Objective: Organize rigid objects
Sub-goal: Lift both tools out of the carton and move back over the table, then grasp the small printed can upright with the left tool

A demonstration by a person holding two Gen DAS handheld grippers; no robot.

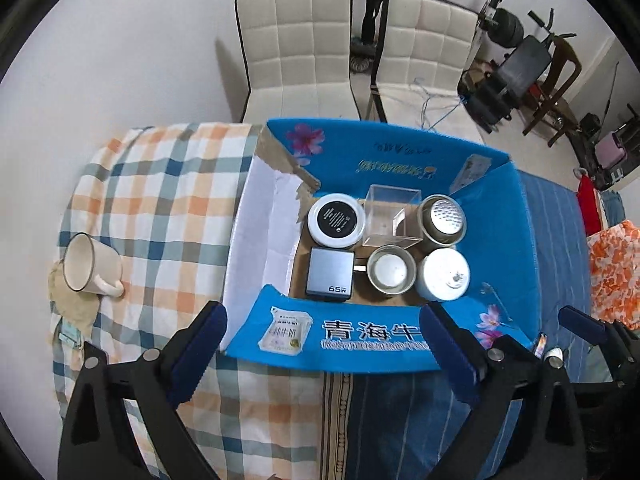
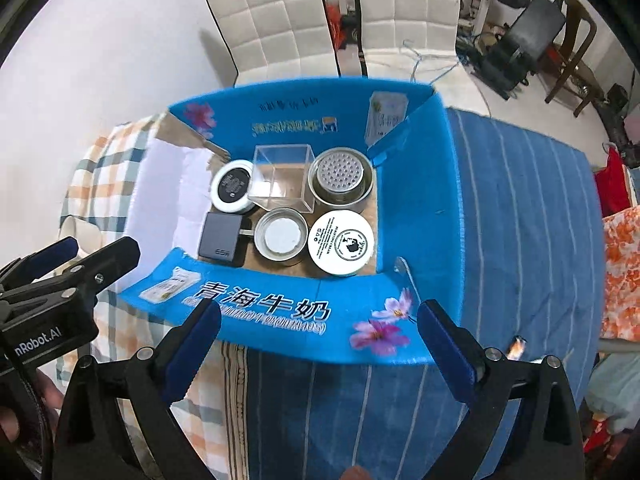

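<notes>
An open blue carton (image 1: 360, 336) (image 2: 304, 320) stands on the covered table. Inside lie a black-lidded jar (image 1: 336, 220) (image 2: 233, 186), a clear plastic cube (image 1: 392, 216) (image 2: 282, 176), a metal tin with a perforated lid (image 1: 442, 218) (image 2: 340, 176), a grey 65W charger (image 1: 330, 274) (image 2: 221, 240), a small round tin (image 1: 391, 269) (image 2: 282, 238) and a white cream jar (image 1: 442, 274) (image 2: 341, 242). A white enamel mug (image 1: 90, 266) lies on its side on the checked cloth at left. My left gripper (image 1: 324, 344) is open and empty before the carton. My right gripper (image 2: 320, 336) is open and empty too.
Two white padded chairs (image 1: 296, 44) (image 2: 408, 4) stand behind the table. Exercise gear (image 1: 524, 64) fills the back right. A checked cloth (image 1: 160, 184) covers the left, a blue striped cloth (image 2: 520, 216) the right. Orange floral fabric (image 1: 612, 272) lies at far right.
</notes>
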